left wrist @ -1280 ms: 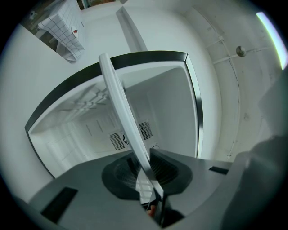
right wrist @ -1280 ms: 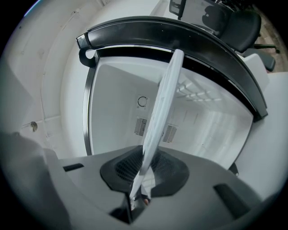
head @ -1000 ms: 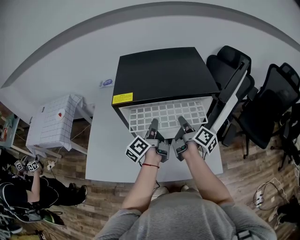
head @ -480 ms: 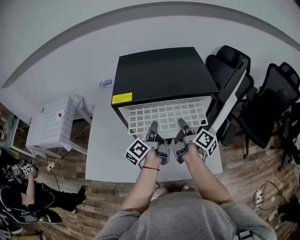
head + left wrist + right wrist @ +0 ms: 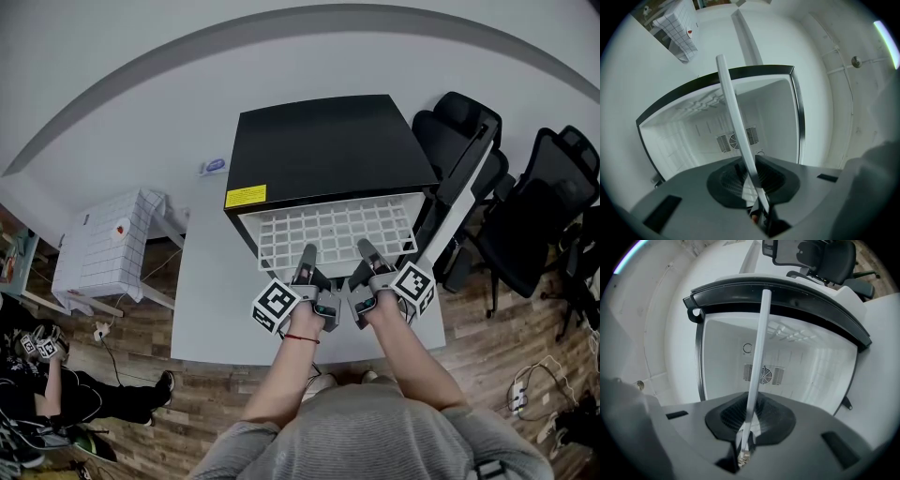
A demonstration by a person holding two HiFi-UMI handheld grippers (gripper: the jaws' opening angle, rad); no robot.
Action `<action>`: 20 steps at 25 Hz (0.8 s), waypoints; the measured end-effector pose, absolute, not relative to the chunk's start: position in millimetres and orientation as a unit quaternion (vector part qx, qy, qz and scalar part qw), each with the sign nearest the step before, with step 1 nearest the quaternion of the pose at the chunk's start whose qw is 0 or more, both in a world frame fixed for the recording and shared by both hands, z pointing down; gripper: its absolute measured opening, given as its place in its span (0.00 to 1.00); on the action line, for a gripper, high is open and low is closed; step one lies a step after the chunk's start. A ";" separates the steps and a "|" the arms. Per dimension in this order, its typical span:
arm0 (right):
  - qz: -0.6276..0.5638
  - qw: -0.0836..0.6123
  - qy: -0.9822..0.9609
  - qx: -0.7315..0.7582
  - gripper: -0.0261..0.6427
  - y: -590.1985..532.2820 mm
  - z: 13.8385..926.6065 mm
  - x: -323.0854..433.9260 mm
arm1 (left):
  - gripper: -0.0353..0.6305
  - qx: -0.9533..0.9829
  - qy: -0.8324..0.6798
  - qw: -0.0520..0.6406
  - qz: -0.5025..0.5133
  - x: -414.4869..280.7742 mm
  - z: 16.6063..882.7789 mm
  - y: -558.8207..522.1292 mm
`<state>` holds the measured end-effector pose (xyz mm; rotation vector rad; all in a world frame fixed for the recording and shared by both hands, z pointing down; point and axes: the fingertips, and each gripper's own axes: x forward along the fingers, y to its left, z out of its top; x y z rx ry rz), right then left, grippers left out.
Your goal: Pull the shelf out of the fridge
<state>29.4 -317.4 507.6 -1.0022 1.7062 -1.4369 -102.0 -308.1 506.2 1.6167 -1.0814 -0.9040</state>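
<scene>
A black box-shaped fridge (image 5: 328, 150) stood on a white bench (image 5: 211, 309) with its door (image 5: 461, 192) swung open to the right. A small yellow label (image 5: 245, 197) sat at the front left corner of its top. The white grid shelf (image 5: 333, 230) was partly out of the cabinet. It stuck forward from the open front over the bench, level, with its rear part inside the fridge.

The left gripper (image 5: 308, 253) met the shelf's front edge left of centre, and the right gripper (image 5: 364, 246) met it right of centre. The two were near each other but apart. In the left gripper view the shelf's front rail ran as a white bar between the dark fingers (image 5: 725, 182). They were closing and pressed on it from both sides. In the right gripper view the same rail passed between that gripper's fingers (image 5: 774, 420), which were also closing and clamped on it. Both gripper views looked past the rail into the white interior, where a round vent grille (image 5: 763, 374) showed on the back wall.

Black office chairs (image 5: 553, 202) stood on the wooden floor (image 5: 487, 328) to the right of the bench. To the left stood a small table under a white checked cloth (image 5: 108, 244). Another person (image 5: 37, 384) crouched at the lower left edge of the head view.
</scene>
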 end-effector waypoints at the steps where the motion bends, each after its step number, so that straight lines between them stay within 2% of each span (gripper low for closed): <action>1: -0.553 0.344 0.655 -0.384 0.10 -317.3 507.1 29.4 | 0.14 0.661 -0.443 0.479 -0.371 -101.9 506.3 -307.9; 20: -0.564 0.360 0.646 -0.367 0.09 -301.5 504.9 30.4 | 0.13 0.644 -0.432 0.497 -0.389 -99.4 506.1 -291.2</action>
